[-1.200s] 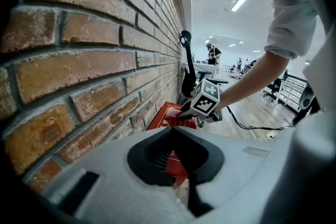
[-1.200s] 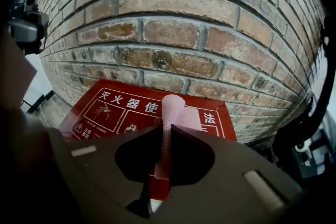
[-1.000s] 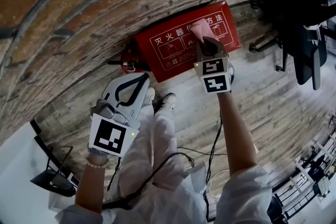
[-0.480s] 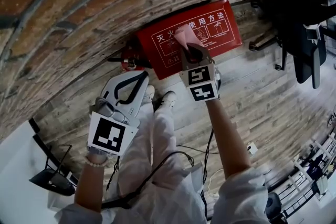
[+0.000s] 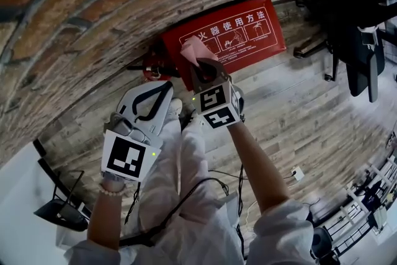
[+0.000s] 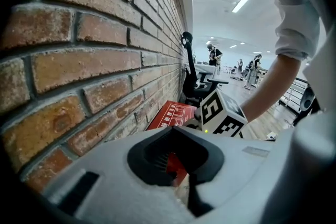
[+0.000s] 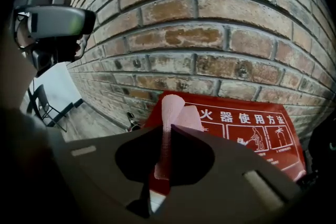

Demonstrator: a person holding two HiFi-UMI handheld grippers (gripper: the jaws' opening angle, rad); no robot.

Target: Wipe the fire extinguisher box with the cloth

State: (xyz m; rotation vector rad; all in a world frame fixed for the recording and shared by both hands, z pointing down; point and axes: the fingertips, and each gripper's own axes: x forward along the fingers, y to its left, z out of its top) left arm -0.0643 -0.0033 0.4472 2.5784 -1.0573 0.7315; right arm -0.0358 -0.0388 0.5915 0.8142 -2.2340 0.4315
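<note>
The red fire extinguisher box (image 5: 239, 34) with white characters stands on the floor against the brick wall; it shows too in the right gripper view (image 7: 247, 131) and the left gripper view (image 6: 170, 115). My right gripper (image 5: 200, 66) is shut on a pink cloth (image 5: 193, 49), which presses on the box's left end. In the right gripper view the cloth (image 7: 170, 123) stands up between the jaws. My left gripper (image 5: 154, 102) hangs to the left of the box, shut, with nothing in it.
The brick wall (image 5: 93, 15) fills the upper left. A red extinguisher valve (image 5: 152, 71) lies by the box's left end. Black office chairs (image 5: 356, 46) stand at the right. Cables (image 5: 245, 186) run over the wooden floor near my feet.
My right gripper has slid the pink cloth leftward along the box's face, from the middle to the left end. The left gripper has stayed about where it was.
</note>
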